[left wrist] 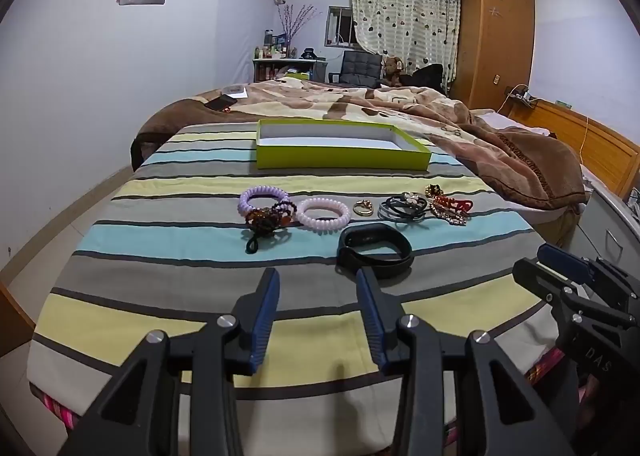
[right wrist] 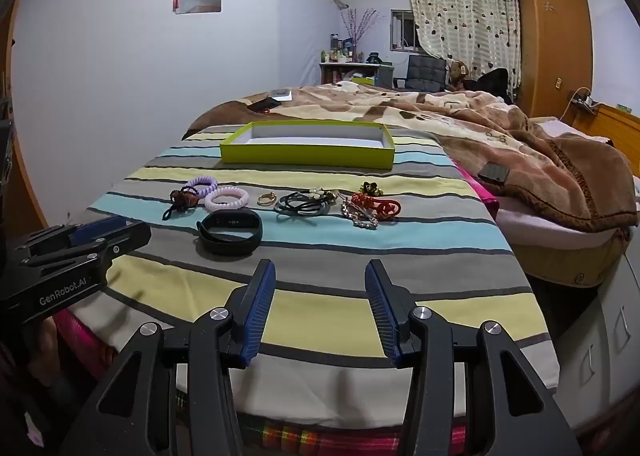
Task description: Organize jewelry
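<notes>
While both grippers hang over the near end of the bed (left wrist: pixel 168 223), neither has hold of anything: the left gripper (left wrist: pixel 318 280) has its blue pads spread wide with only striped cover showing between them, and the right gripper (right wrist: pixel 320 270) stands just as wide and empty. Ahead of them the jewelry lies in a loose row across the stripes: a black wristband (left wrist: pixel 376 250) nearest, then a purple coil hair tie (left wrist: pixel 262 197), a pink coil hair tie (left wrist: pixel 323 213), a gold ring (left wrist: pixel 363 207), a bunch of dark hair bands (left wrist: pixel 402 209) and a red and gold tangle (left wrist: pixel 450 207) at the right end. Beyond the row, well apart, sits a shallow green box (left wrist: pixel 340 157), open and white inside.
</notes>
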A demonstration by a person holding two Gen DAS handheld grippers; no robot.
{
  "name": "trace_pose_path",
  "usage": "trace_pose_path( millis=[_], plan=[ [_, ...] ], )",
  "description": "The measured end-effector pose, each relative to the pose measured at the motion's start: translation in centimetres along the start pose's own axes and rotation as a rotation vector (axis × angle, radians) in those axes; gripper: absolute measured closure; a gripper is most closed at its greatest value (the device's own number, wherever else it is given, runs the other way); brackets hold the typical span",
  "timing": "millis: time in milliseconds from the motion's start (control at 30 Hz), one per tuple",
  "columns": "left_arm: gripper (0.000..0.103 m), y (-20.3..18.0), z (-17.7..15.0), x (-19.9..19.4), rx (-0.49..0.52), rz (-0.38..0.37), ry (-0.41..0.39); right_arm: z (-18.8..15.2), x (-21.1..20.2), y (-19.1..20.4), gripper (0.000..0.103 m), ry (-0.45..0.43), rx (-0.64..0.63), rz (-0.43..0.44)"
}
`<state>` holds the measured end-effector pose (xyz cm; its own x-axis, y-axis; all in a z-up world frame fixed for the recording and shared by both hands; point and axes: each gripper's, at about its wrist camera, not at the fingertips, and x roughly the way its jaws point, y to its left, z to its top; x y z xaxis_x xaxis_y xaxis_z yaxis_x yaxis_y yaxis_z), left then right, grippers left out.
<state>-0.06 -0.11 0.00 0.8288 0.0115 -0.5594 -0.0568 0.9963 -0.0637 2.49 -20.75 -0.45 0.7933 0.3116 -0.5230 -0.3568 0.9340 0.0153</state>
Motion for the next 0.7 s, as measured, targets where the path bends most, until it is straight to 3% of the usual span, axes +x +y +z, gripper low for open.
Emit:
trace_pose_path(
  millis=[700],
  plan=[
    [0.061,0.33,0.09,-0.19,-0.027,0.008,0.0,-0.04,-0.01,-0.45,0.055,0.01,0.016,0.0]
  ],
)
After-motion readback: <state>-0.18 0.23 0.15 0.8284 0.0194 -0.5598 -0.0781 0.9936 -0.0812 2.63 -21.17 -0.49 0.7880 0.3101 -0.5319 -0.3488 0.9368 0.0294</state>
